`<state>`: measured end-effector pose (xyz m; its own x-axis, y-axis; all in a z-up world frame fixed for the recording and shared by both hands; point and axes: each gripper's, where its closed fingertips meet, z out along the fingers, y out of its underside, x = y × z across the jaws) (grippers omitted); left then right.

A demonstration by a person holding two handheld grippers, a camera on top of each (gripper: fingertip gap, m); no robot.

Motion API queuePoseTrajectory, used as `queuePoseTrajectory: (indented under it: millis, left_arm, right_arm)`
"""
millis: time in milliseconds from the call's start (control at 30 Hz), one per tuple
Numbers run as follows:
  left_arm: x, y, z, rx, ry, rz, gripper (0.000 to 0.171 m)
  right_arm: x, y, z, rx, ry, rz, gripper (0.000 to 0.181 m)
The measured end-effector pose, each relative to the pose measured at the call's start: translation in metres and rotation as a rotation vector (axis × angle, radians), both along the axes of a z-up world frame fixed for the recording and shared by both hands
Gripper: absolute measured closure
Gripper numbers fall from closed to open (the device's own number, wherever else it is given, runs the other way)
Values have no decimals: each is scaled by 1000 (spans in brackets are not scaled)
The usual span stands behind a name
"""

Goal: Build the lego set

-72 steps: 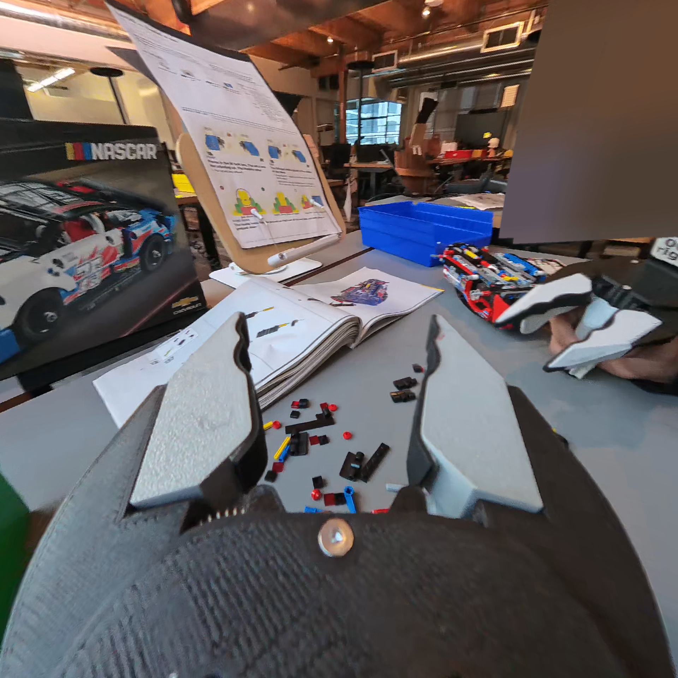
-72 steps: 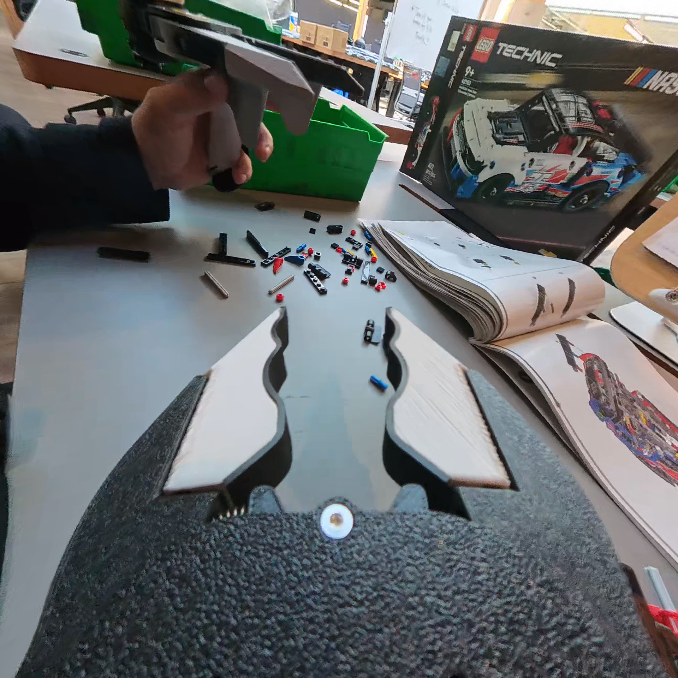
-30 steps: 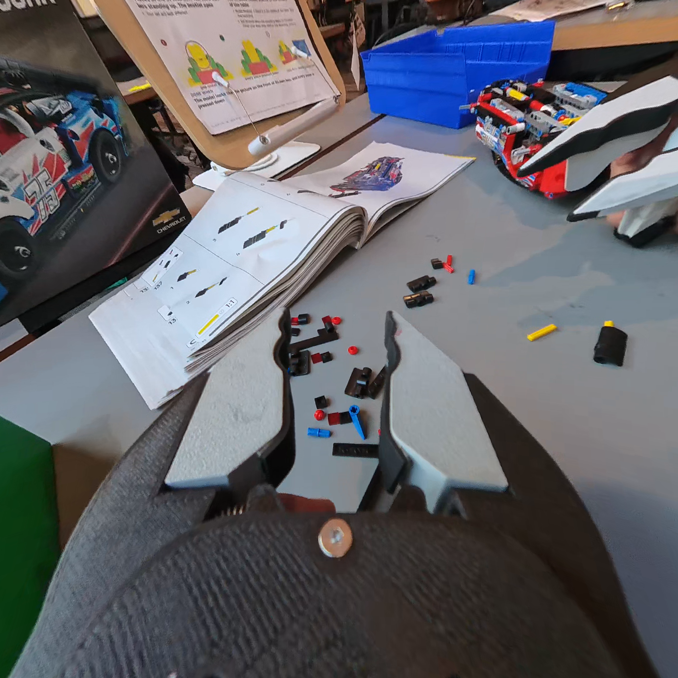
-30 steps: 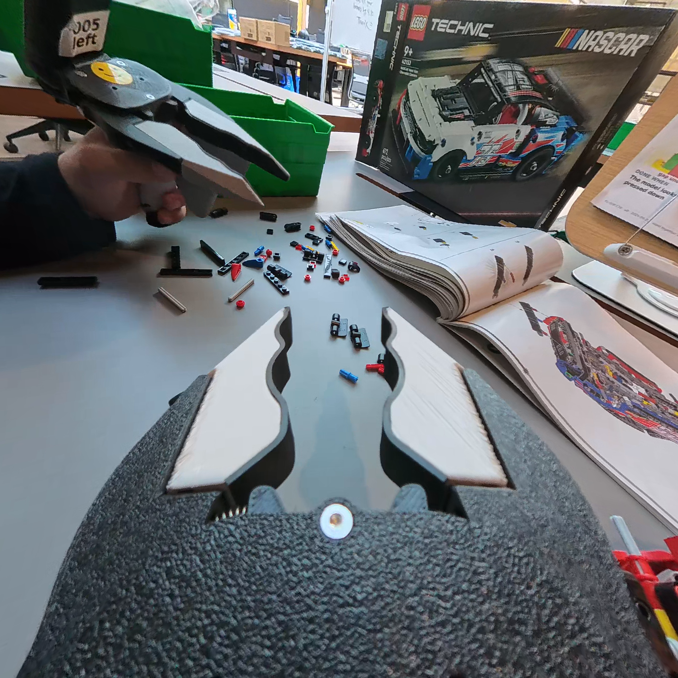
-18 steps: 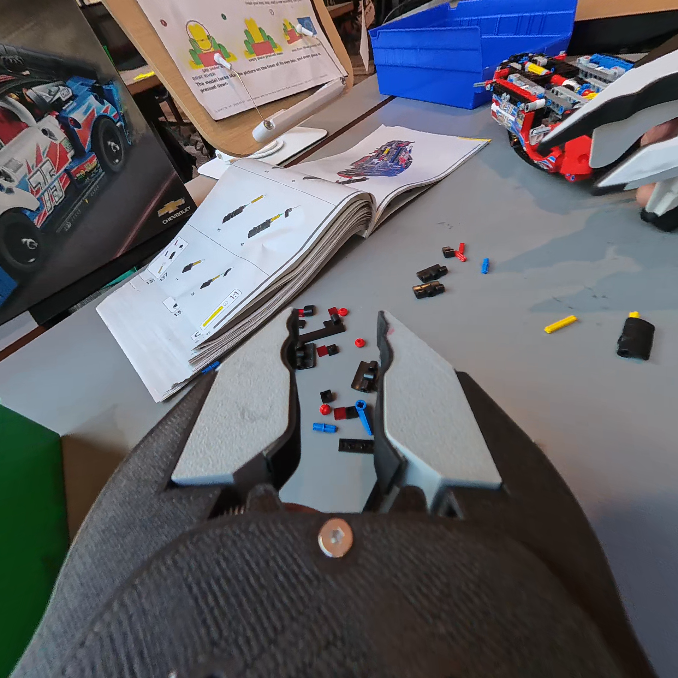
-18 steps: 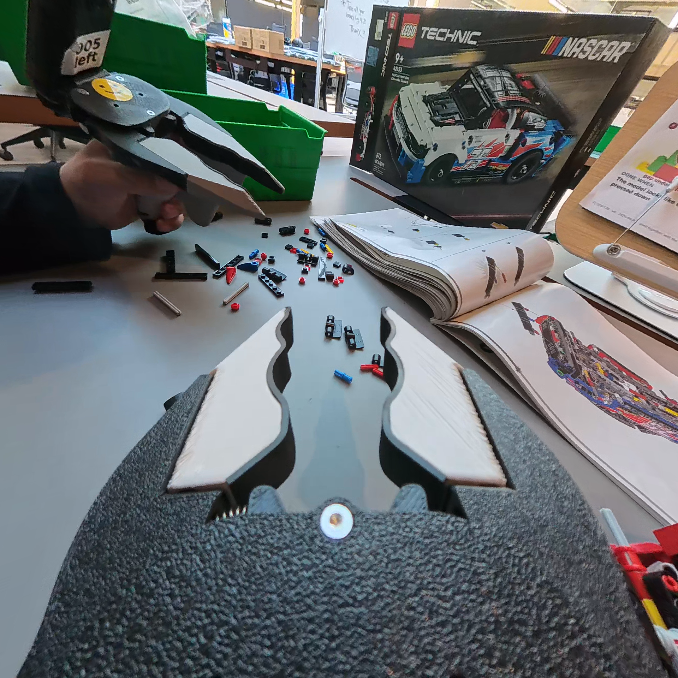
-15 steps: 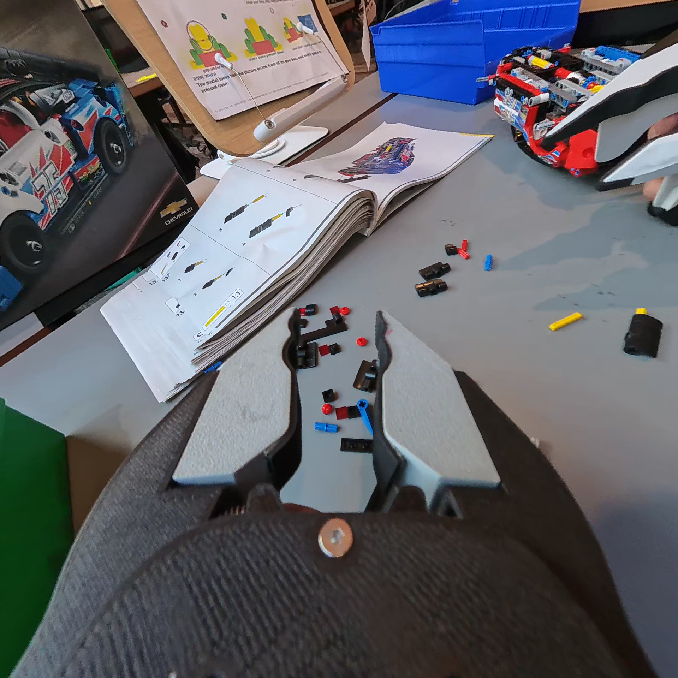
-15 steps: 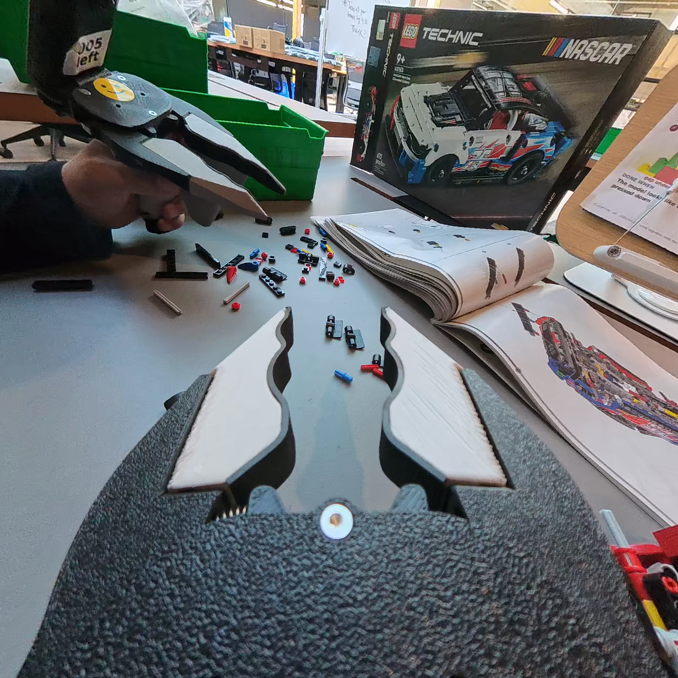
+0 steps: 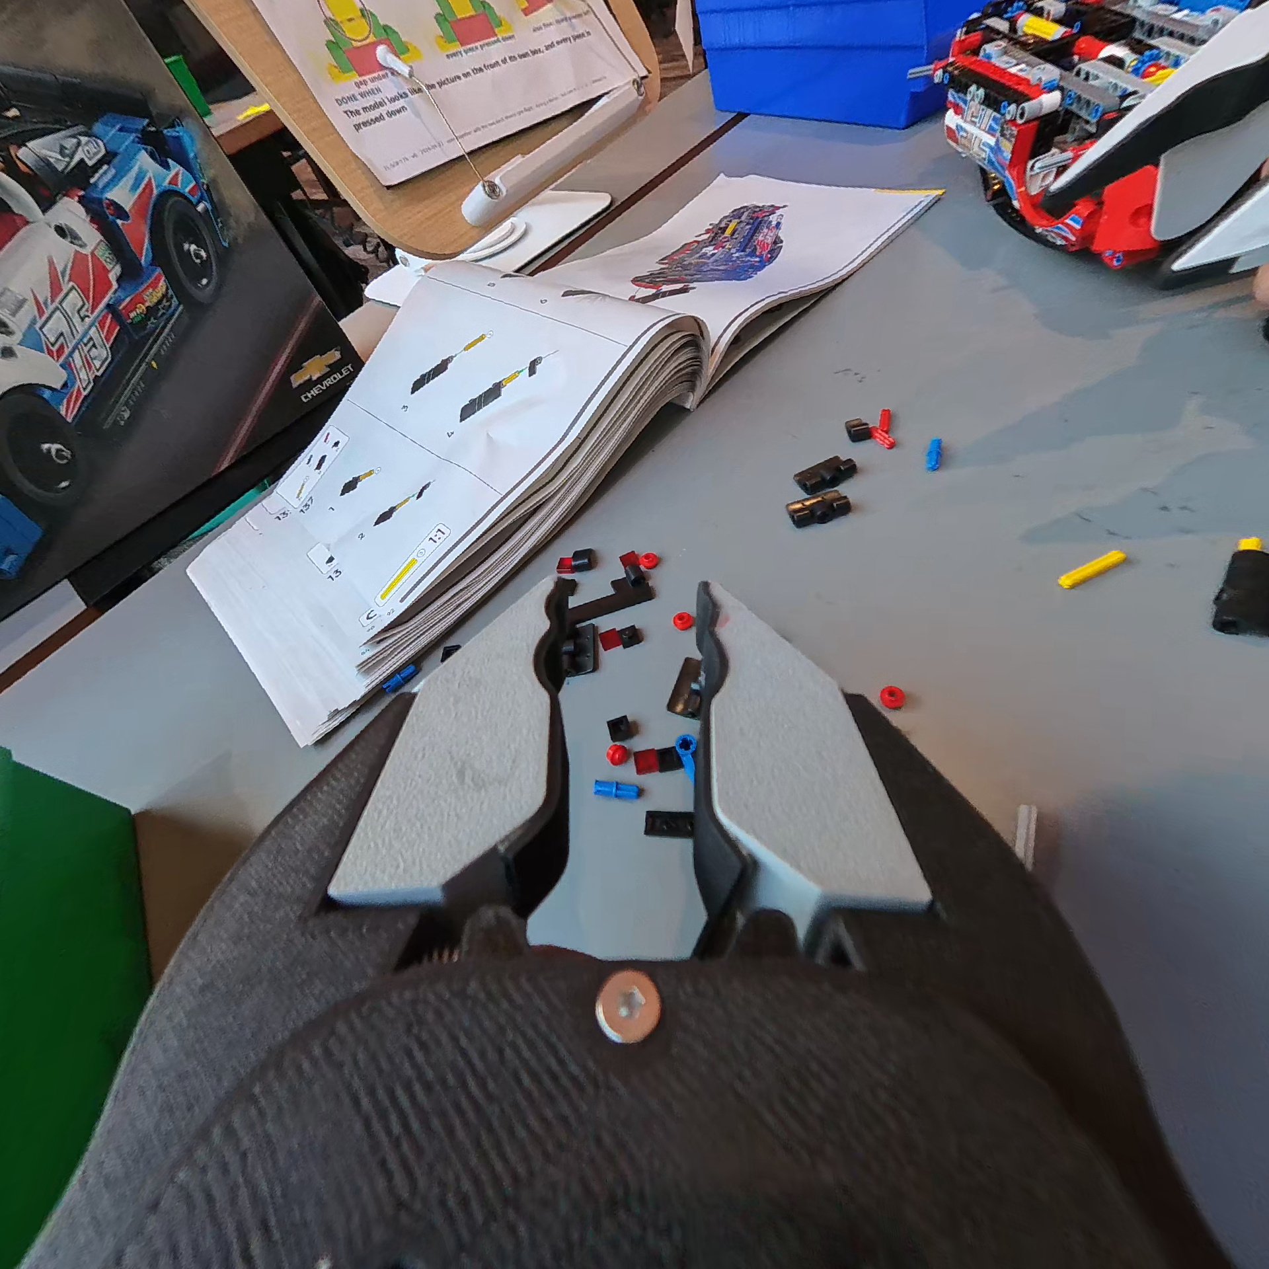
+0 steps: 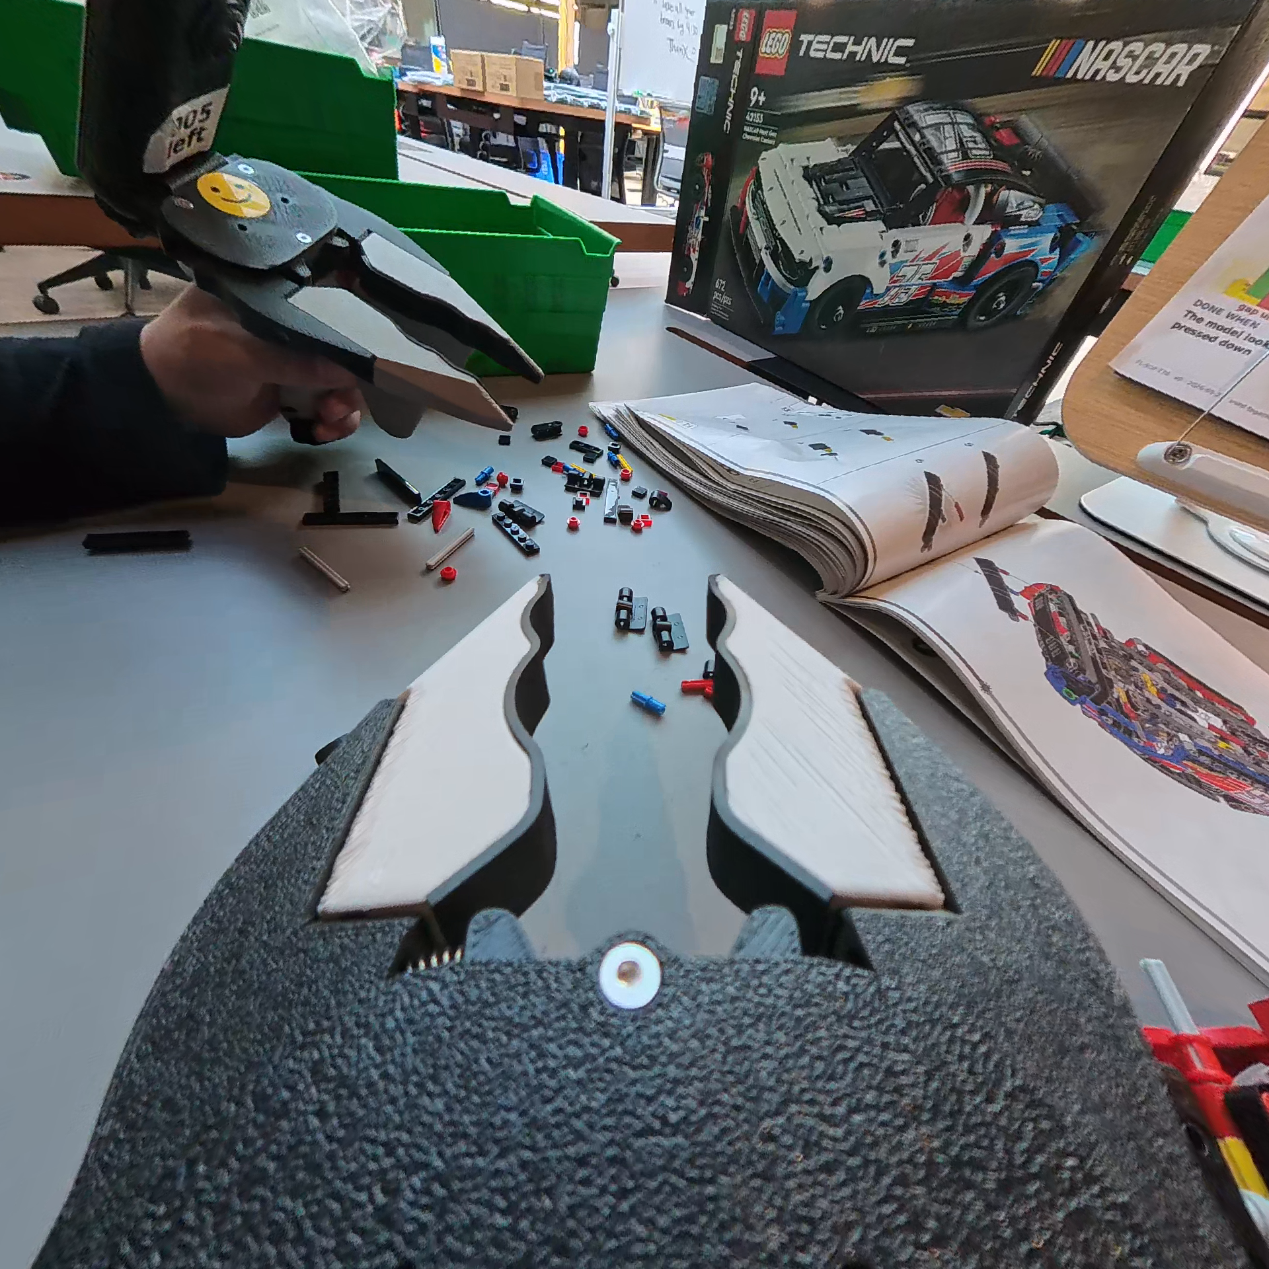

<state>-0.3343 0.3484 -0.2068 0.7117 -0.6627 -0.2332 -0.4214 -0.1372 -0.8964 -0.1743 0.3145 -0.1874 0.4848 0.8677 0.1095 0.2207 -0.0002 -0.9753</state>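
My left gripper [image 9: 633, 596] is open with a narrow gap and empty. It hovers low over a scatter of small black, red and blue lego pieces [image 9: 628, 752] on the grey table [image 9: 961, 687]. It also shows in the right wrist view [image 10: 523, 399], held by a hand at the far edge of the pieces [image 10: 549, 494]. My right gripper [image 10: 628, 587] is open and empty, just above the table near two black connectors [image 10: 652, 618]. The partly built red and blue car [image 9: 1030, 89] sits at the far right, with the right gripper's white fingers [image 9: 1181, 130] in front of it.
An open instruction booklet [image 9: 515, 426] lies beside the pieces. The set's box [image 9: 103, 275] stands behind it, next to a clipboard stand [image 9: 446, 103]. A blue bin [image 9: 810, 55] is at the back and a green bin [image 10: 494, 275] beyond the left gripper. A yellow axle [image 9: 1092, 568] lies to the right. The grippers' ends are close to 15 cm from one another.
My left gripper has tilted down and come closer over the loose pieces, and its jaws have narrowed. My right gripper has barely moved and stays open.
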Motion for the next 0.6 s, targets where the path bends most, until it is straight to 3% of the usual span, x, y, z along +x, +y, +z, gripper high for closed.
queuePoseTrajectory:
  millis: [600]
  left_arm:
    - [-1, 3, -4, -3, 13, 11, 142]
  right_arm:
    - [0, -1, 2, -1, 11, 8, 140]
